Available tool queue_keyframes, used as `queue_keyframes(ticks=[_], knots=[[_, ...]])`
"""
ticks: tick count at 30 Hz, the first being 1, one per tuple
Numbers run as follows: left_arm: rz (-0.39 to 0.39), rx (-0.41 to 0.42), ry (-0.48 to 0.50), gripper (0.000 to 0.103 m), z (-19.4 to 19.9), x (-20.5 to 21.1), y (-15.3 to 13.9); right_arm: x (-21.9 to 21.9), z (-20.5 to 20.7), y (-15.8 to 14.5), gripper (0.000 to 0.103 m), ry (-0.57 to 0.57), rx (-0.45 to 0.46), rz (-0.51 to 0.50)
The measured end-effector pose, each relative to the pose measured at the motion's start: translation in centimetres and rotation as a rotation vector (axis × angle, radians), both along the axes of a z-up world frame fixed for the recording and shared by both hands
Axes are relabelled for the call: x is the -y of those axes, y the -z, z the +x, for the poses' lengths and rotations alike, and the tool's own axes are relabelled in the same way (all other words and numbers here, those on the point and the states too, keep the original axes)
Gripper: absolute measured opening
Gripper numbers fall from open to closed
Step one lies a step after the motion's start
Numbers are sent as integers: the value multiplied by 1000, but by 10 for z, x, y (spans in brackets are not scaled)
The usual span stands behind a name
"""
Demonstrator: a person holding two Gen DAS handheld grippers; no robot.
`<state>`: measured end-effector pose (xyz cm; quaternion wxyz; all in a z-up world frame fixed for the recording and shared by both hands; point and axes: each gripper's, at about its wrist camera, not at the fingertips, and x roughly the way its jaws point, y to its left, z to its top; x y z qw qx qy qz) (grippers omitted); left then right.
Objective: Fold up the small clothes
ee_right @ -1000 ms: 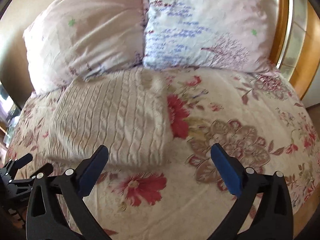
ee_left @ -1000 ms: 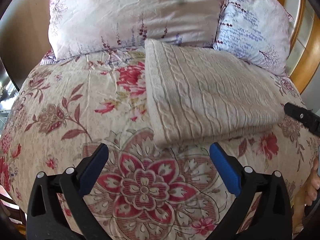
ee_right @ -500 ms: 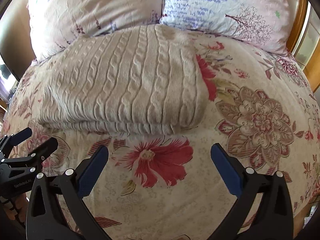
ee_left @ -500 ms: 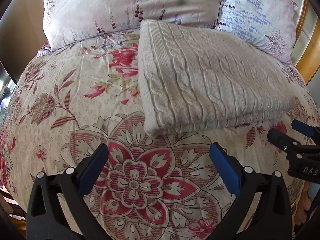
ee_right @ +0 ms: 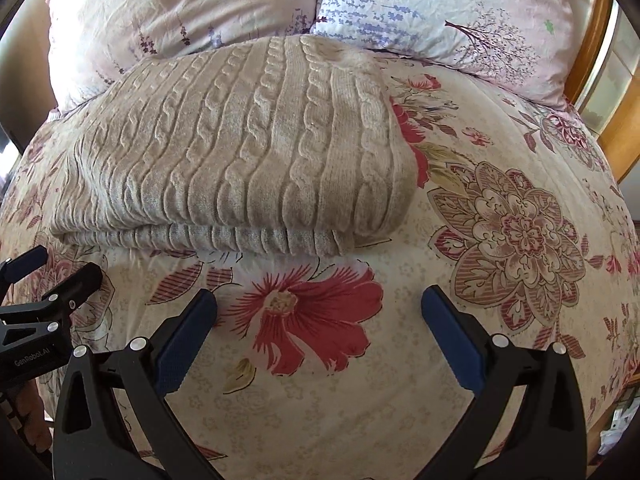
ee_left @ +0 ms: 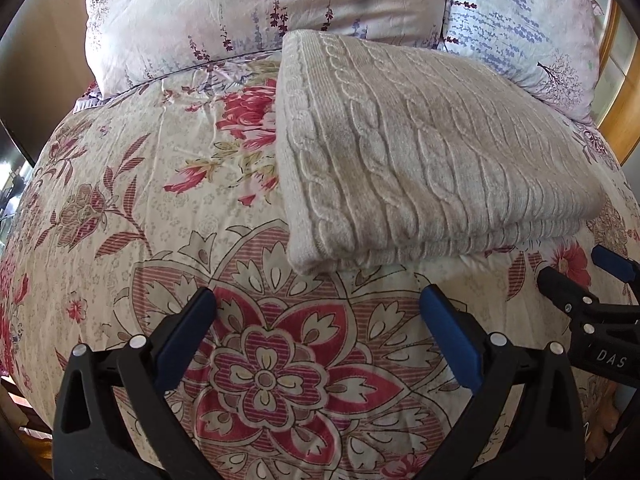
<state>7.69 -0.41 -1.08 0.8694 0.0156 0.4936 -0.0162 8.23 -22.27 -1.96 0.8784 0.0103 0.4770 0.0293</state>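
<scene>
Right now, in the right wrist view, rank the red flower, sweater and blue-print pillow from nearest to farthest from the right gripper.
1. Red flower, between the open fingers of the right gripper.
2. Sweater, ahead, left.
3. Blue-print pillow, far back, right.

folded sweater [ee_left: 420, 168], ahead of both tongs: beige cable-knit cloth, matt, ribbed and slightly fuzzy. bedspread [ee_left: 120, 220] beneath the tongs: printed floral cotton-like cloth, matt, finely creased. pillows [ee_right: 180, 12] beyond the sweater: thin printed cloth, wrinkled, faint sheen. left gripper [ee_left: 316, 312] and right gripper [ee_right: 318, 308]: matt black plastic arms, blue textured pads, bright metal rivets. bed frame [ee_right: 592, 56], far right: glossy varnished wood.
</scene>
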Motion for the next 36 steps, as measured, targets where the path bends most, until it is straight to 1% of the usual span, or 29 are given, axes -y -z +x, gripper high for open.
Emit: queue_keyframes(ticks=[12, 36], knots=[[2, 18, 3, 101, -2, 0, 1, 1, 2, 1, 102, 0, 3, 1], [2, 17, 1, 101, -2, 1, 1, 1, 2, 1, 102, -1, -1, 1]])
